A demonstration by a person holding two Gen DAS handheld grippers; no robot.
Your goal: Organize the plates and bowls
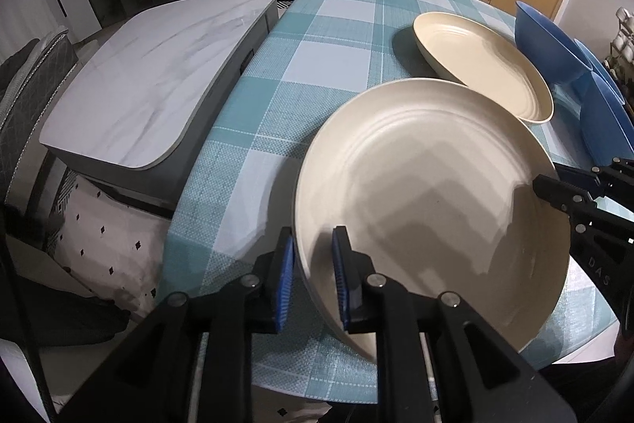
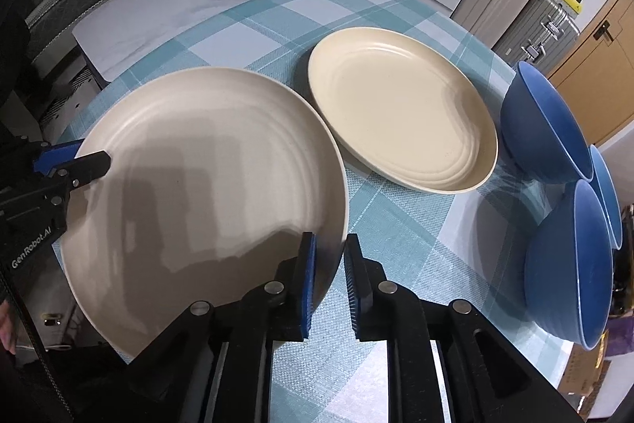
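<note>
Two cream plates, a near plate (image 2: 206,185) and a far plate (image 2: 400,110), sit on one teal checked tablecloth (image 2: 396,224), beside three blue bowls: one (image 2: 543,129), a second (image 2: 570,264), a third (image 2: 606,197) partly hidden between them.

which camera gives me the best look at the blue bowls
The right wrist view. It shows three blue bowls clustered on the checked tablecloth, right of the far cream plate. The left wrist view shows them squeezed against the right edge, partly cut off.
</note>
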